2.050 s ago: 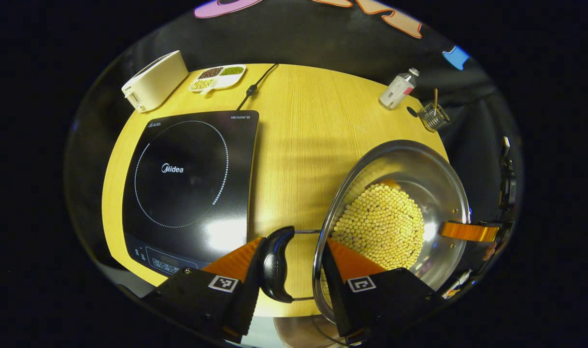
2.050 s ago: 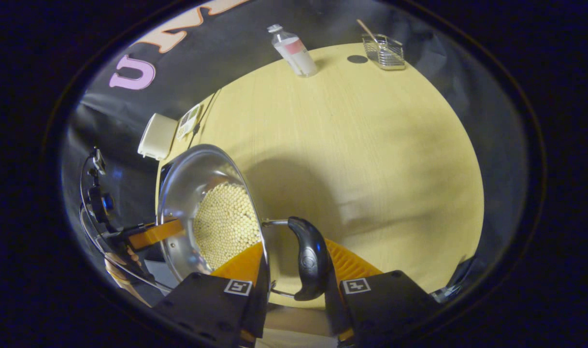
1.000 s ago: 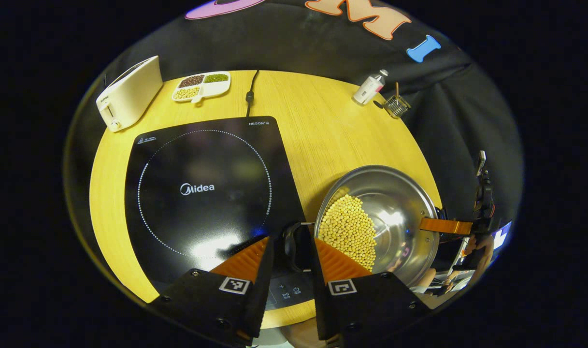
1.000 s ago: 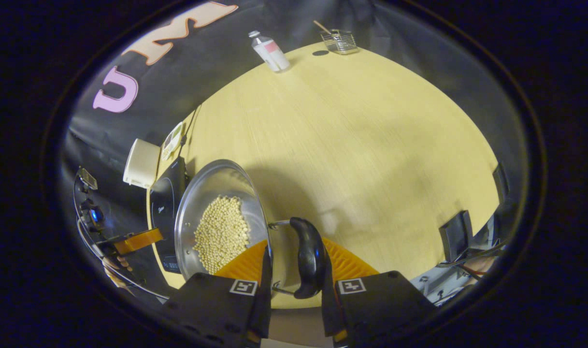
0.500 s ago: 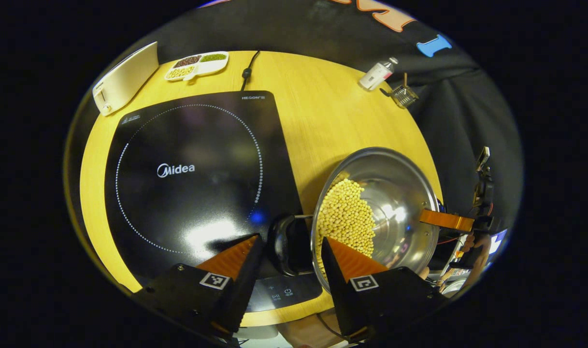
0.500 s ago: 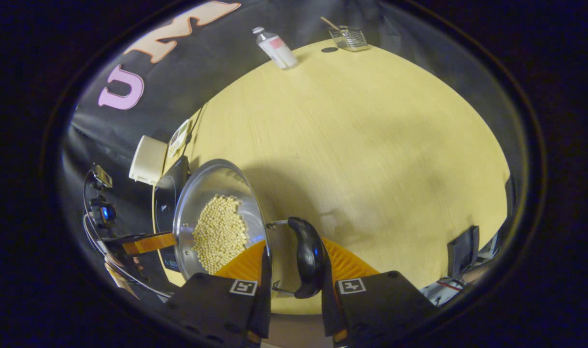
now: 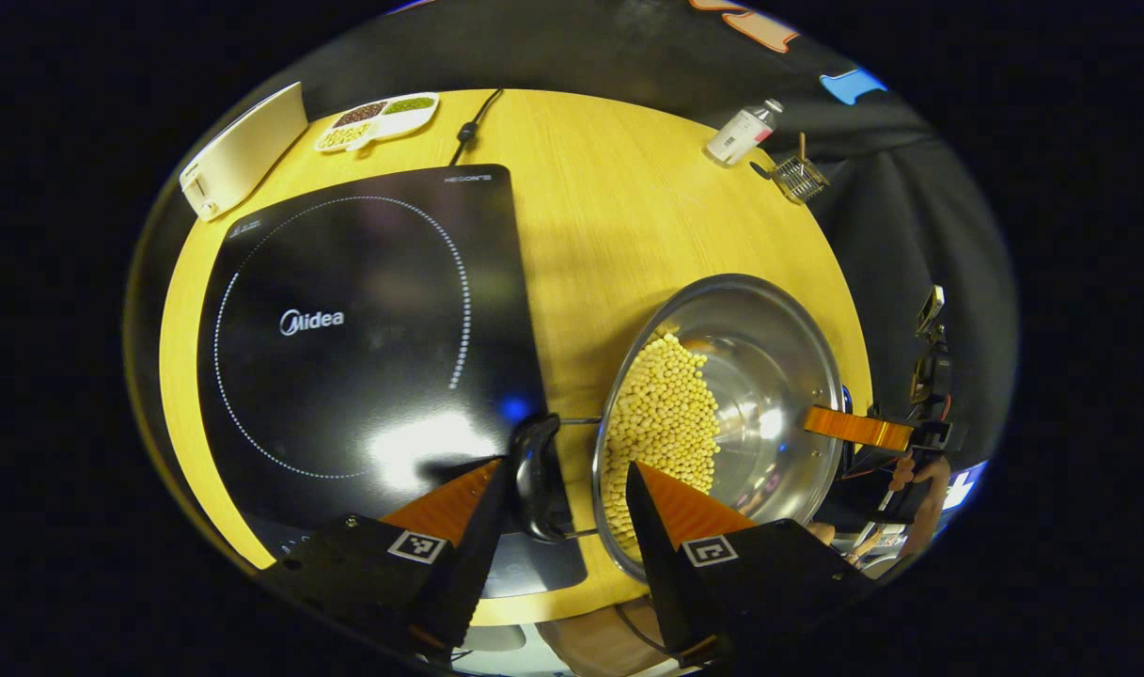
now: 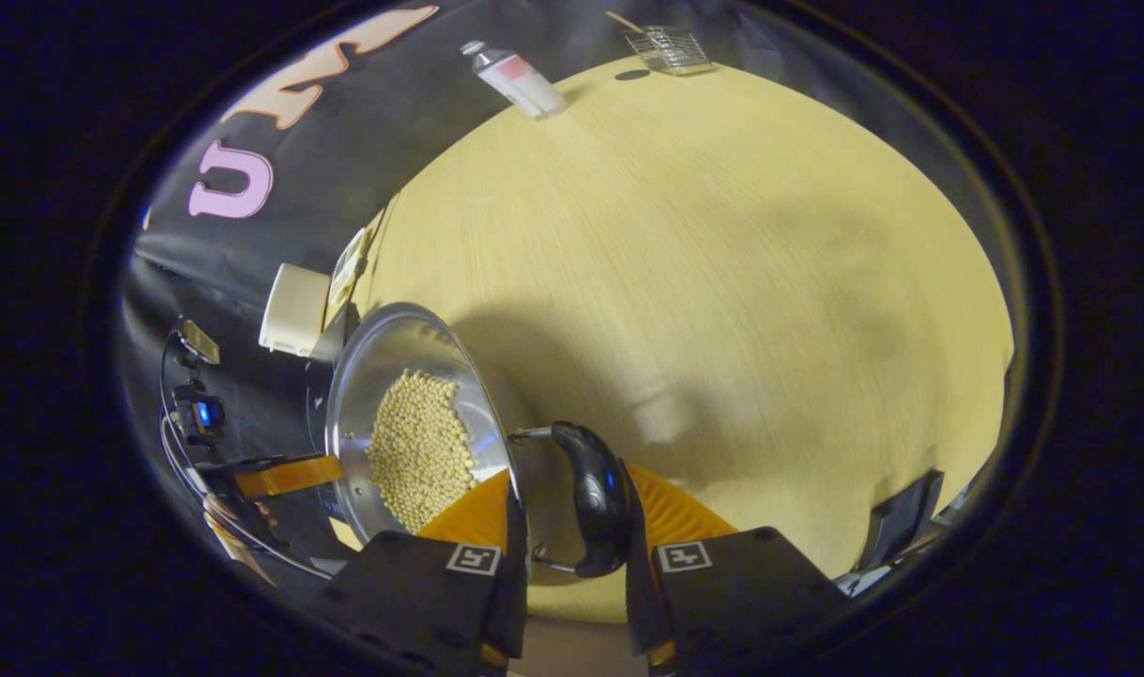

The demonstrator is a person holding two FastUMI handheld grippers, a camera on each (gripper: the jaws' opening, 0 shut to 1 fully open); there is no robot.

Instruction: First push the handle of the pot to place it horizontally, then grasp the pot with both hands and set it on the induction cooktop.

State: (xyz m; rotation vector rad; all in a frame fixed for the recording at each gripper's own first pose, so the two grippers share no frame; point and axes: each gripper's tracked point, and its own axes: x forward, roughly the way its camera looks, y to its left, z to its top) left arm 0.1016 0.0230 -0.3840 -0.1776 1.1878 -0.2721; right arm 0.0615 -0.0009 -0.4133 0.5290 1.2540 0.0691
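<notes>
Carrying the pot (image 7: 722,414) is the step in hand, to judge by the grips: the left gripper (image 7: 557,489) has its jaws closed around the pot's left handle (image 7: 537,478), one finger outside the black grip and the other inside the rim among the beans (image 7: 661,414); in the right gripper view the right gripper (image 8: 567,522) is clamped the same way on the right handle (image 8: 590,498), its inner finger against the pot wall; whether the pads press hard I cannot tell, but both handles sit between the fingers; the pot looks lifted and slightly tilted, with the beans heaped toward the left-hand side; in the left gripper view it lies at about 4 o'clock, over the wooden table (image 7: 609,216), with its left handle just over the near right corner of the induction cooktop (image 7: 346,320), which spreads toward 9 o'clock; the next move, as I judge it, calls for shifting both grippers together toward 9 o'clock until the pot sits over the dotted ring (image 7: 440,235), levelling it so the beans do not spill, then lowering it flat before the jaws let go.
</notes>
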